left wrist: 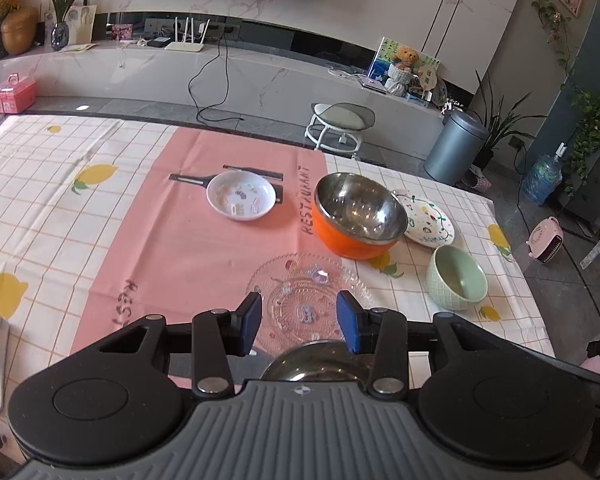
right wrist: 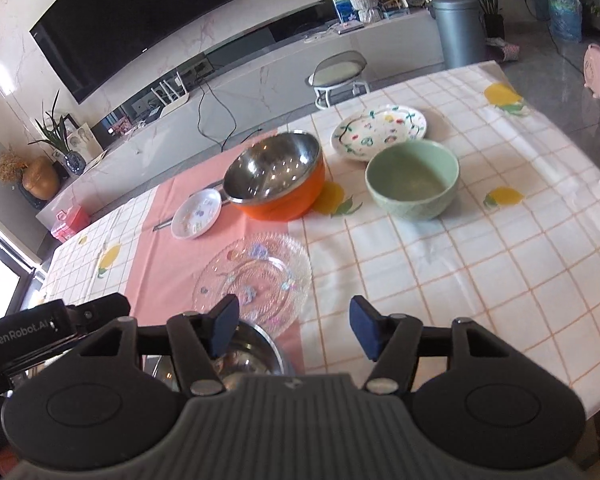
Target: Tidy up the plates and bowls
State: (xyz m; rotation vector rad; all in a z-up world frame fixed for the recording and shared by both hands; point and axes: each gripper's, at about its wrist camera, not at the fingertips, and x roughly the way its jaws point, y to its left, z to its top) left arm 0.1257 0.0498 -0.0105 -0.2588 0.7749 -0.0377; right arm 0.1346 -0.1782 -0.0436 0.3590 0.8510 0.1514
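Observation:
My left gripper is open and holds nothing; it hangs over a clear glass plate and the rim of a steel bowl just below it. My right gripper is open too, with only tablecloth between its fingers and the same steel bowl beside its left finger. Farther out stand an orange bowl with a steel inside, a small white plate, a white floral plate and a green bowl. The glass plate lies on the pink cloth.
A pink cloth covers the middle of the lemon-print tablecloth. Black utensils lie under the small white plate. The table's far edge faces a stool and a grey bin. The left gripper's body shows at left.

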